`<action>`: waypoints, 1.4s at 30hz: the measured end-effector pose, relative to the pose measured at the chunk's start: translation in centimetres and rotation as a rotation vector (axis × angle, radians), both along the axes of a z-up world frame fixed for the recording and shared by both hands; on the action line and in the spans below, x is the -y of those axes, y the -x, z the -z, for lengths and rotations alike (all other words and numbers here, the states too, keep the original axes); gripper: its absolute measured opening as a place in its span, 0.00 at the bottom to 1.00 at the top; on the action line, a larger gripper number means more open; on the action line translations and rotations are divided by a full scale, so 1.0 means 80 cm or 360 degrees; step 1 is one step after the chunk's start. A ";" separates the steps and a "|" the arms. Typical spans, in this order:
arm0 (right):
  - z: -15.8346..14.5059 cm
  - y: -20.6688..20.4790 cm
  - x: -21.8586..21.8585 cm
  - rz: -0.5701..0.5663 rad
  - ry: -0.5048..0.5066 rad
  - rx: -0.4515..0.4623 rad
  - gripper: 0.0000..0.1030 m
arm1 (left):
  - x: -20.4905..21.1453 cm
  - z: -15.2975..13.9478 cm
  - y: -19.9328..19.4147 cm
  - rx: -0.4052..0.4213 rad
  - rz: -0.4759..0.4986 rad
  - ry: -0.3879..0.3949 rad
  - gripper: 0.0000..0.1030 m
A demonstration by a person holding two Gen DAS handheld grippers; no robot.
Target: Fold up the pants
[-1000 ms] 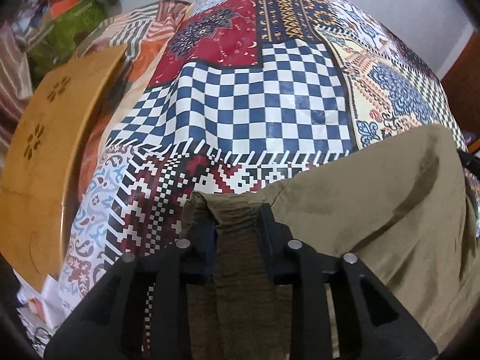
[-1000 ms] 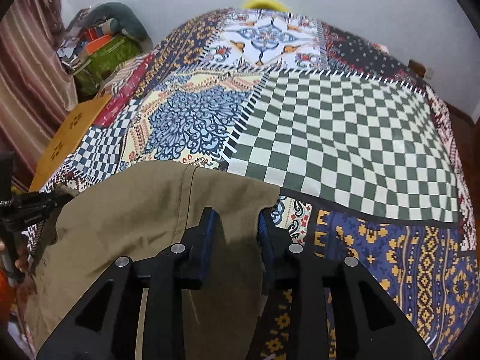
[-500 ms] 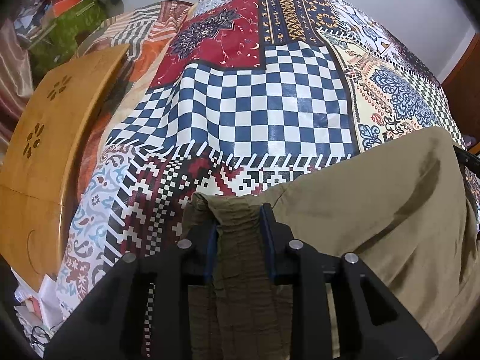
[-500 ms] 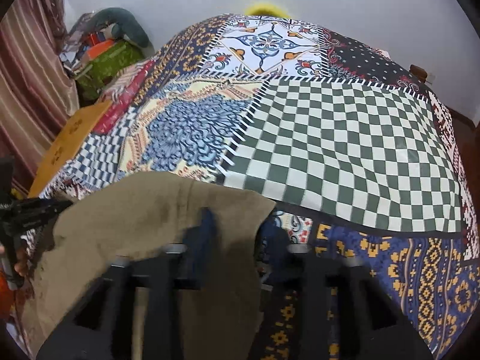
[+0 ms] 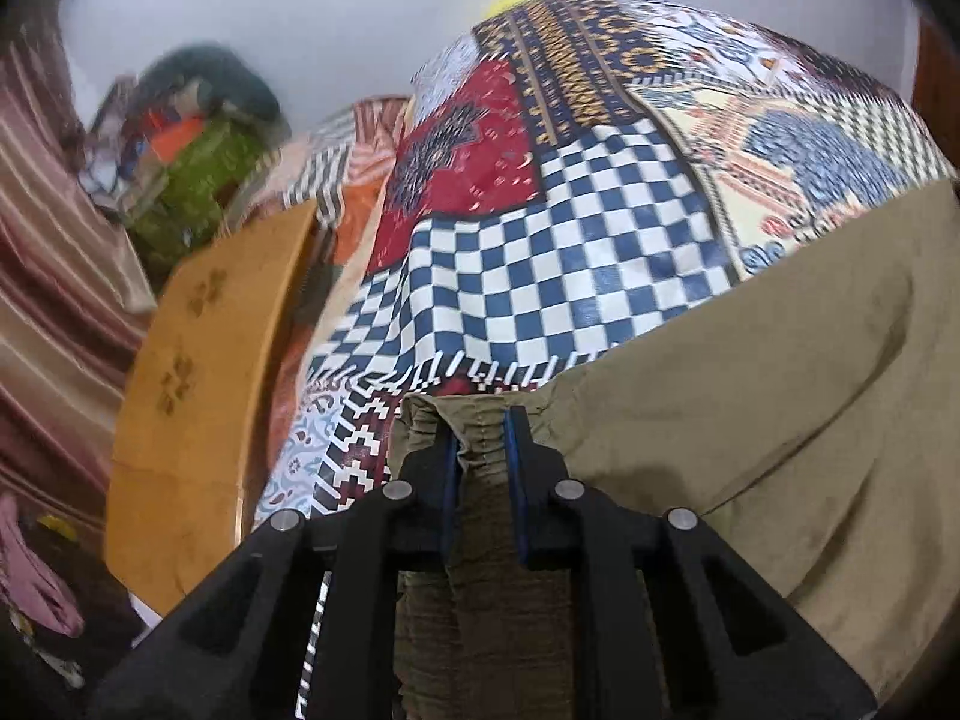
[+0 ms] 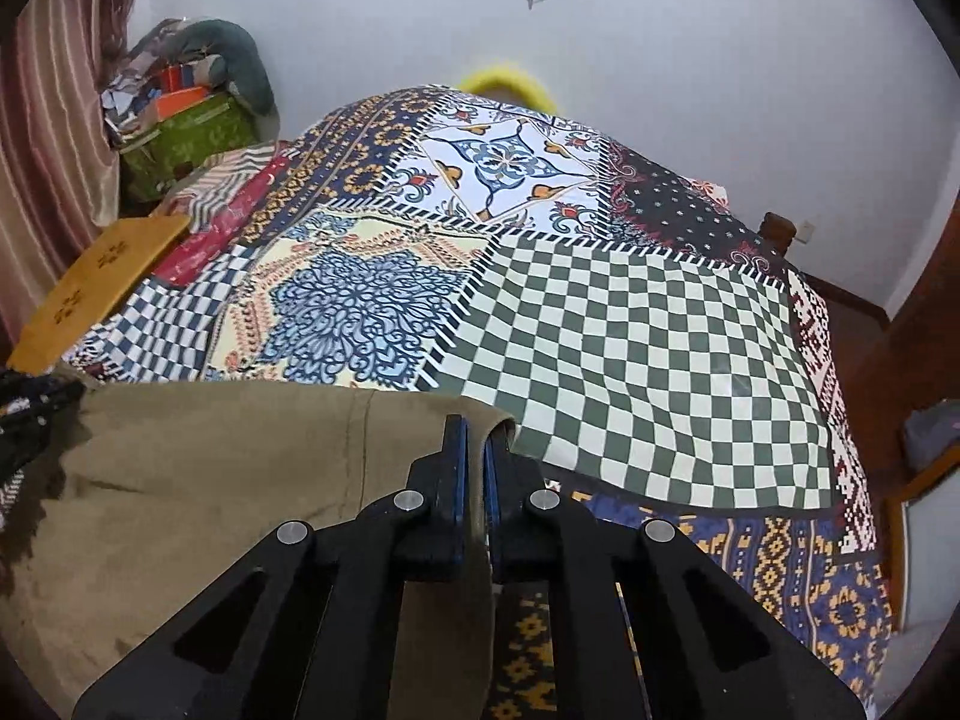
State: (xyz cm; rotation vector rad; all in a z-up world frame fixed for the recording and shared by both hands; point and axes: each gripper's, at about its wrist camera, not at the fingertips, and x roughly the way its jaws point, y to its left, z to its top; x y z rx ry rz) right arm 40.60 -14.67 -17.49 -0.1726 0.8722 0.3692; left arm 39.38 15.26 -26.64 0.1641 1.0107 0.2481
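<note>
Olive-brown pants [image 5: 750, 420] lie across the near part of a patchwork bedspread [image 5: 540, 240]. In the left wrist view my left gripper [image 5: 480, 426] has the gathered elastic waistband bunched between its blue pads, and the jaws are closing on it. In the right wrist view the pants [image 6: 210, 468] spread to the left. My right gripper [image 6: 474, 432] pinches their far right edge, its jaws closing to a thin gap with cloth between them. The left gripper [image 6: 30, 414] shows at the left rim of that view.
The bedspread [image 6: 630, 348] runs back to a white wall. A wooden board [image 5: 198, 390] lines the bed's left side, with a pile of boxes and cloth [image 6: 180, 114] behind it and a striped curtain [image 5: 48, 276]. A bedpost [image 6: 777, 228] stands at the far right.
Both grippers have closed tighter on the pants, the right one from a wide gap to a thin one. Both views have tilted upward, showing more wall.
</note>
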 end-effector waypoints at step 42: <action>-0.003 0.024 0.005 -0.0122 0.0011 -0.0072 0.76 | -0.065 0.002 0.029 -0.0048 0.0023 0.0369 0.71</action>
